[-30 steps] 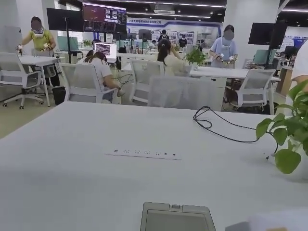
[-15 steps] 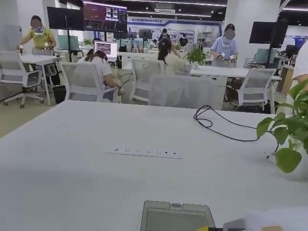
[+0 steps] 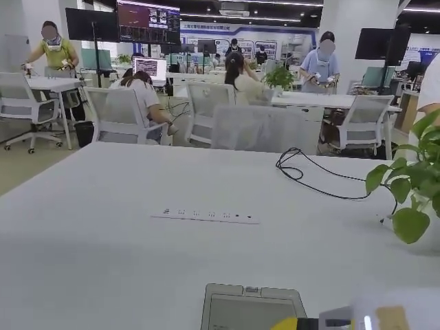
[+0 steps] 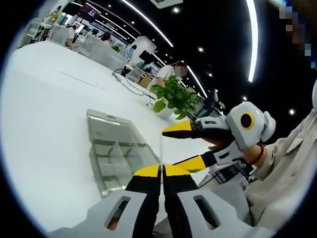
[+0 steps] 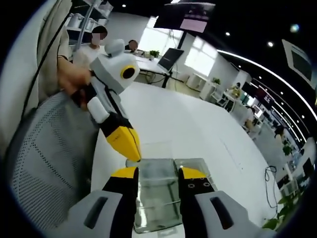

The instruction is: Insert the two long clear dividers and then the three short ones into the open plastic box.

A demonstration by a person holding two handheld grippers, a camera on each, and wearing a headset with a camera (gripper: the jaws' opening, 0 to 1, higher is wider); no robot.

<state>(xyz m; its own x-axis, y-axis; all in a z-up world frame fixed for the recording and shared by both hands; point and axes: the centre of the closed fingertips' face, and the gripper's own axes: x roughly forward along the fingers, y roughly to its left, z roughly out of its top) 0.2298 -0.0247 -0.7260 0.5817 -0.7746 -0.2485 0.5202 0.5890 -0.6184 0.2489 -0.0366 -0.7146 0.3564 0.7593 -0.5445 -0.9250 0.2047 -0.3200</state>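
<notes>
In the head view the bench (image 3: 103, 261) takes up the lower frame. The plastic box (image 3: 253, 308) lies on it at bottom centre. The socket strip (image 3: 205, 216) is behind the box at mid-frame, the cable (image 3: 306, 180) is further back to the right, and the plant (image 3: 411, 189) is at the right edge. Chairs (image 3: 120, 117) stand behind the bench. In the left gripper view the left tool (image 4: 161, 171) is at bottom centre, right of the box. The right tool (image 4: 169, 148) is above it, with a divider (image 4: 161, 148) between them.
</notes>
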